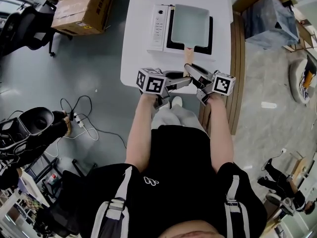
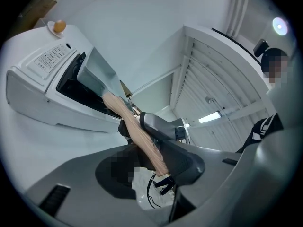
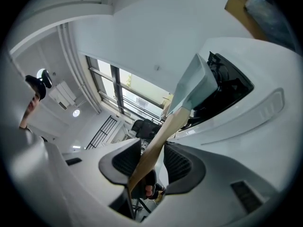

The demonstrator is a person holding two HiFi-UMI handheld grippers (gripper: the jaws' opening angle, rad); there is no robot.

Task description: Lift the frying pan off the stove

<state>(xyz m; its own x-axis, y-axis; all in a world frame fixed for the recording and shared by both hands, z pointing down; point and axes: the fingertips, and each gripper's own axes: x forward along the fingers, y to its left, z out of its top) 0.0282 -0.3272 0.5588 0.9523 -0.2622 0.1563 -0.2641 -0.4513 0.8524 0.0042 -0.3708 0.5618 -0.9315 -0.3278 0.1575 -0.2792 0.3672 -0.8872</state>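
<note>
Grey frying pan (image 1: 189, 25), sitting on stove (image 1: 159, 28)

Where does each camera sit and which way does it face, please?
Head view: on the person's head, looking steeply down at the table, stove and frying pan; forearms, torso, left gripper and right gripper show.
Left gripper view: on the left gripper, looking along its jaws at the handle between them, stove beyond; its jaws show.
Right gripper view: on the right gripper, looking along its jaws at the same handle from the opposite side; its jaws show.
Shared: both gripper views show handle, frying pan and stove.
</note>
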